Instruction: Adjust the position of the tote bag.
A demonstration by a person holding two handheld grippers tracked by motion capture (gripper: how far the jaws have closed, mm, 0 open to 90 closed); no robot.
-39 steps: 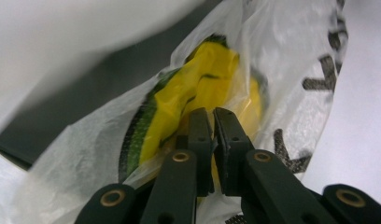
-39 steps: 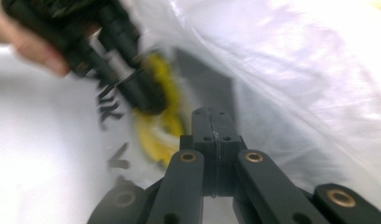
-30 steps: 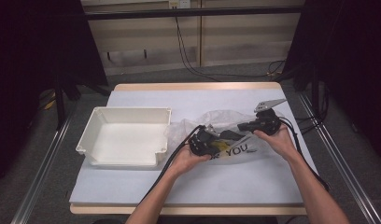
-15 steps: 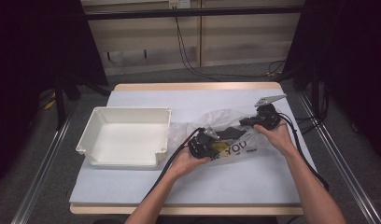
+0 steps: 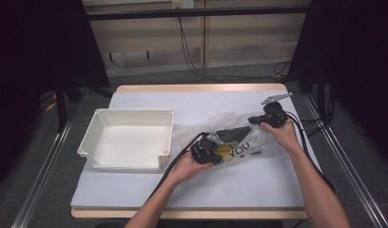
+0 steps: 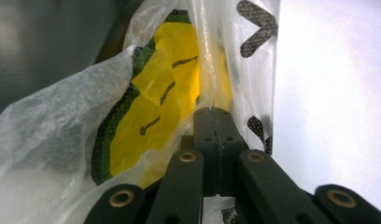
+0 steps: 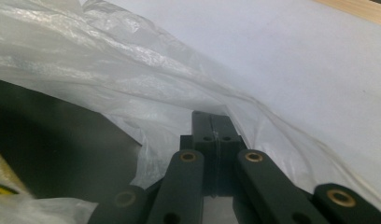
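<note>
A clear plastic bag (image 5: 244, 142) printed with "YOU" lies on the white table cover right of centre. Inside it are a dark object (image 5: 232, 134) and a yellow and green packet (image 6: 156, 102). My left gripper (image 5: 216, 151) is at the bag's near left end, jaws shut on the printed film (image 6: 254, 60) beside the packet. My right gripper (image 5: 257, 119) is at the bag's far right edge, jaws shut on a fold of the clear film (image 7: 146, 88). The two hands hold the bag stretched between them, its dark inside (image 7: 53, 154) showing in the right gripper view.
A white rectangular tray (image 5: 163, 137) stands left of the bag, its right wall a short way from my left hand. The table's wooden edge (image 5: 197, 88) runs along the back. Cables trail from both grippers toward the front and the right side.
My right hand has shifted slightly to the right and away, drawing the bag's far edge with it. The left hand has stayed in place.
</note>
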